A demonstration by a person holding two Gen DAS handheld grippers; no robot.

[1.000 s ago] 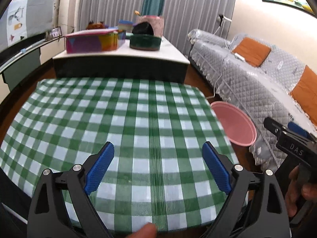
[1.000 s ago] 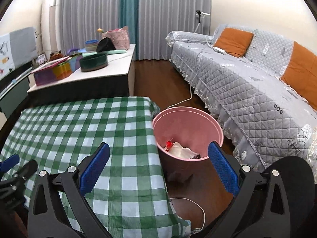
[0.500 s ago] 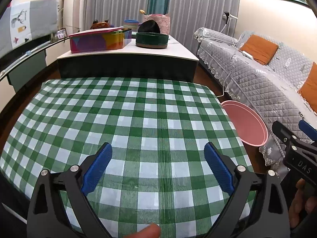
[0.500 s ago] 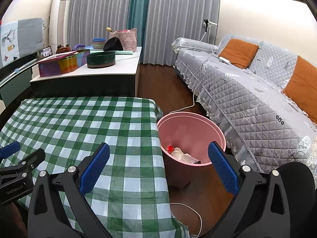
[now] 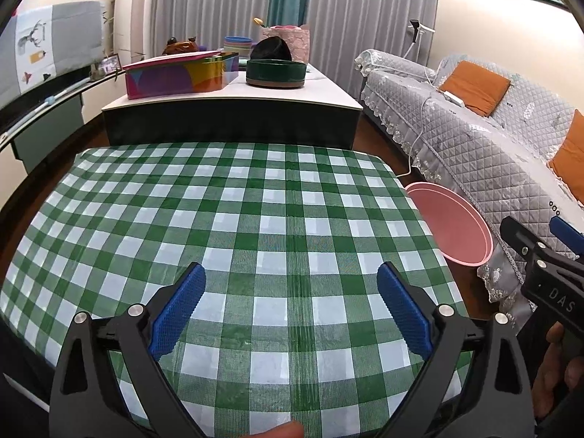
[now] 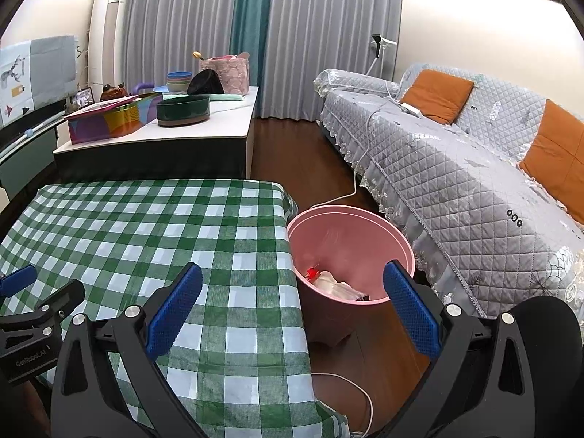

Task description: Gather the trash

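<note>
Sitting inside the pink bin (image 6: 350,255) is the trash (image 6: 334,284): a see-through plastic piece with a red bit on it. The bin stands on the brown wood floor (image 6: 303,160), just past the right edge of the bench (image 6: 146,226).

The right gripper (image 6: 292,310) is spread wide and holds nothing. The bin is just ahead of it and a little lower, between its two blue fingers (image 6: 175,306). The bench lies under its left finger.

The left gripper (image 5: 290,312) is also spread wide and holds nothing. It hangs over the near part of the bench (image 5: 237,226). From here the bin (image 5: 452,230) is ahead and off to the right, and only its rim and pink inside show. The right gripper (image 5: 547,255) peeks in at the far right, near the bin.

The bench wears a green and white checked cloth. Nothing in the frames lies on the cloth between the fingers.

Far ahead of both grippers is a low table (image 6: 204,135) with a white top. On it are a colorful box (image 6: 116,118), a dark green round bowl (image 6: 182,109) and a pink basket (image 6: 230,73). To the right is a gray quilted sofa (image 6: 456,182) with orange cushions (image 6: 436,95). Gray and teal curtains (image 6: 255,29) hang at the back. A white cord (image 6: 350,189) runs along the floor by the bin.
</note>
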